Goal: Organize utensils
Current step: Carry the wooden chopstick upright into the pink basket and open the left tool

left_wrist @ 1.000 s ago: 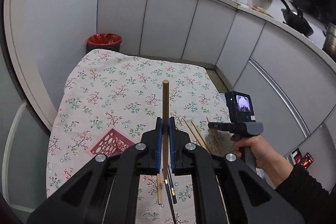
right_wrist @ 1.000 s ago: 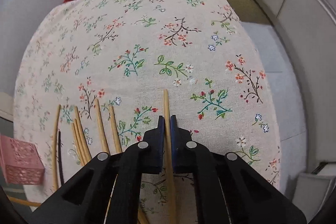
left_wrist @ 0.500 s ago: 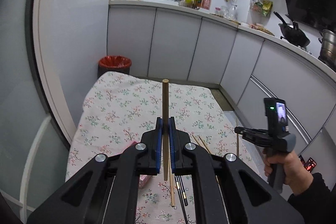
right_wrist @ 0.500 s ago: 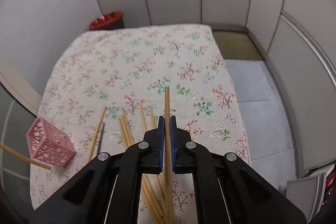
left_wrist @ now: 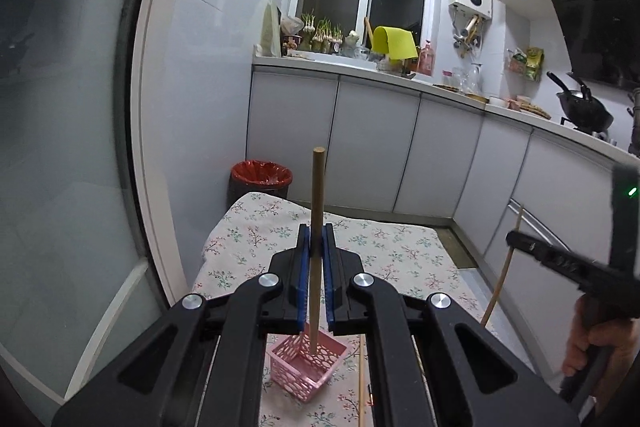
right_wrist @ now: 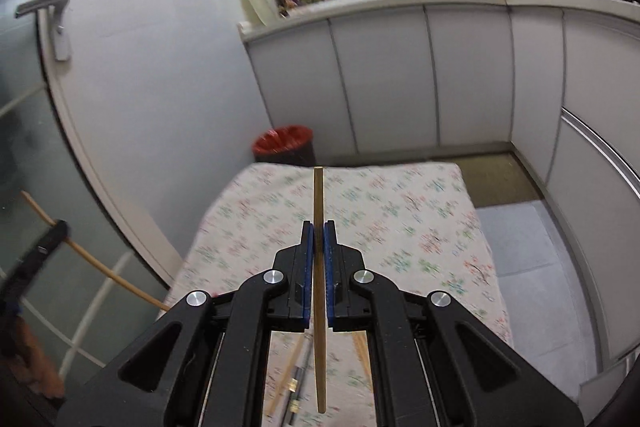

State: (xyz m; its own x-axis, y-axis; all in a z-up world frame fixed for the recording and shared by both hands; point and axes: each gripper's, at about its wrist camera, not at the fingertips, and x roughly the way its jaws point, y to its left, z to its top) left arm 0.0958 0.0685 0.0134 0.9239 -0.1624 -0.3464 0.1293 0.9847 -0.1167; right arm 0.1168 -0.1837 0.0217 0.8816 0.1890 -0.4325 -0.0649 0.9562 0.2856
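Note:
My left gripper [left_wrist: 315, 233] is shut on a wooden chopstick [left_wrist: 317, 195] that stands upright, its lower end over a small pink perforated basket [left_wrist: 306, 361] on the flowered tablecloth [left_wrist: 380, 247]. My right gripper [right_wrist: 319, 229] is shut on another wooden chopstick [right_wrist: 318, 203], raised above the table. The left wrist view shows the right gripper [left_wrist: 520, 241] at the right edge with its chopstick [left_wrist: 504, 267] hanging down. In the right wrist view the left gripper [right_wrist: 52, 235] appears at the far left, blurred, with its chopstick [right_wrist: 100, 269].
Several loose chopsticks [right_wrist: 362, 347], some wooden and some dark, lie on the cloth below the right gripper. A bin with a red liner [left_wrist: 261, 175] stands beyond the table's far end. White cabinets [left_wrist: 372, 143] run behind and to the right; a glass door [left_wrist: 60, 147] is at the left.
Both grippers rose above the table and tipped up toward level, each still holding its chopstick. The right gripper lifted its chopstick off the cloth. The pink basket now sits under the left chopstick.

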